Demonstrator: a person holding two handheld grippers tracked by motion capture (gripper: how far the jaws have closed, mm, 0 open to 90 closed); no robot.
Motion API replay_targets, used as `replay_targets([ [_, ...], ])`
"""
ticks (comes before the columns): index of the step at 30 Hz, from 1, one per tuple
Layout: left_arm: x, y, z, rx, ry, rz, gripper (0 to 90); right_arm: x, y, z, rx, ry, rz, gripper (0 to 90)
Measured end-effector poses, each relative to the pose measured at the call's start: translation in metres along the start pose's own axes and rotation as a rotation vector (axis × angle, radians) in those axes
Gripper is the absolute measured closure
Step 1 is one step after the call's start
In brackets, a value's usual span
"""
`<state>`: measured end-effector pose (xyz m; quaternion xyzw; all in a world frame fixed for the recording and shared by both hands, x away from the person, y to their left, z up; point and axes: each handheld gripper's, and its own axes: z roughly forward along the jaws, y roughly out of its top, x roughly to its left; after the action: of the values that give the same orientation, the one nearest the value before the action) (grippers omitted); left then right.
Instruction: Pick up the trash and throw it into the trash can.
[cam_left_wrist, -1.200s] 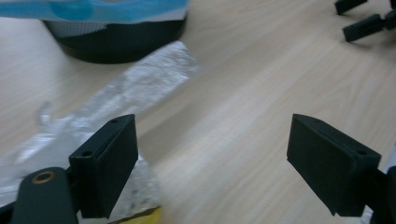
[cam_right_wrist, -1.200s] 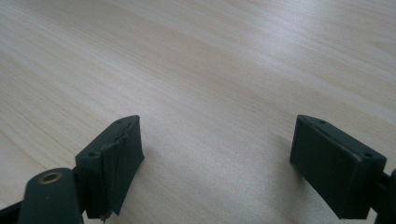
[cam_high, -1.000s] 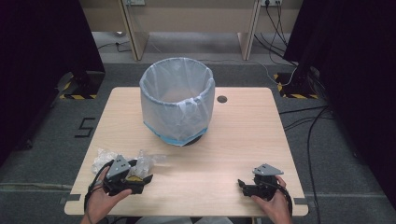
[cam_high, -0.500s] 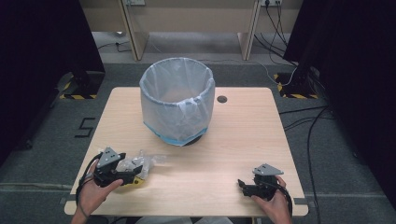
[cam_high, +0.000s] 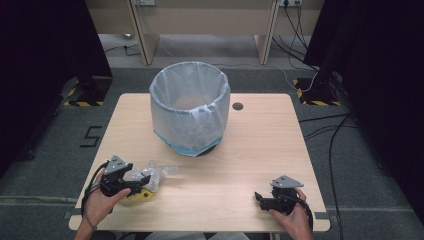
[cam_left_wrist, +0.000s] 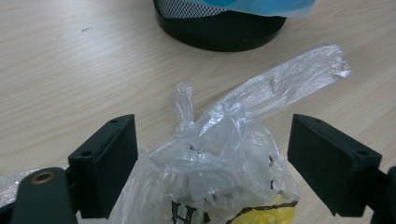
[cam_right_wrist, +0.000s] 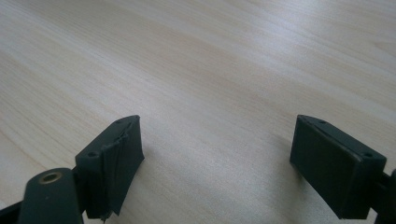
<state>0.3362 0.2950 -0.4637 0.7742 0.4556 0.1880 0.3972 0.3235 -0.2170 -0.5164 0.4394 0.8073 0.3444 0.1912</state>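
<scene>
A crumpled clear plastic bag (cam_high: 150, 177) with a yellow printed patch lies on the wooden table (cam_high: 240, 170) near its front left. My left gripper (cam_high: 140, 184) is open around it; in the left gripper view the clear plastic bag (cam_left_wrist: 219, 158) sits between the two wide-apart jaws, its knotted tip and a loose flap pointing away. A bin (cam_high: 190, 107) lined with a pale blue plastic liner stands at the table's middle back. My right gripper (cam_high: 261, 199) rests open at the front right, and the right gripper (cam_right_wrist: 215, 154) has only bare wood between its jaws.
The bin's black mesh base (cam_left_wrist: 219, 28) is just beyond the bag in the left gripper view. A small round hole (cam_high: 237, 106) sits in the table behind the bin. Black cables (cam_high: 320, 125) run over the floor at the right.
My left gripper has slid a little left and toward the table's front edge, staying around the bag. The right gripper has not moved.
</scene>
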Motion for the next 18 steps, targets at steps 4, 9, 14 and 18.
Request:
replay_targets([
  [4,0.002,-0.004,0.008,0.02,-0.006,-0.008,15.6,0.0,0.0,0.0,0.0,0.0,0.0,17.0],
  [9,0.001,-0.009,0.019,0.048,-0.014,-0.009,15.7,0.0,0.0,0.0,0.0,0.0,0.0,17.0],
  [14,0.003,-0.015,0.03,0.082,-0.025,-0.01,22.9,0.0,0.0,0.0,0.0,0.0,0.0,16.9],
  [18,0.006,-0.017,0.032,0.086,-0.031,-0.012,33.1,0.0,0.0,0.0,0.0,0.001,0.0,16.9],
])
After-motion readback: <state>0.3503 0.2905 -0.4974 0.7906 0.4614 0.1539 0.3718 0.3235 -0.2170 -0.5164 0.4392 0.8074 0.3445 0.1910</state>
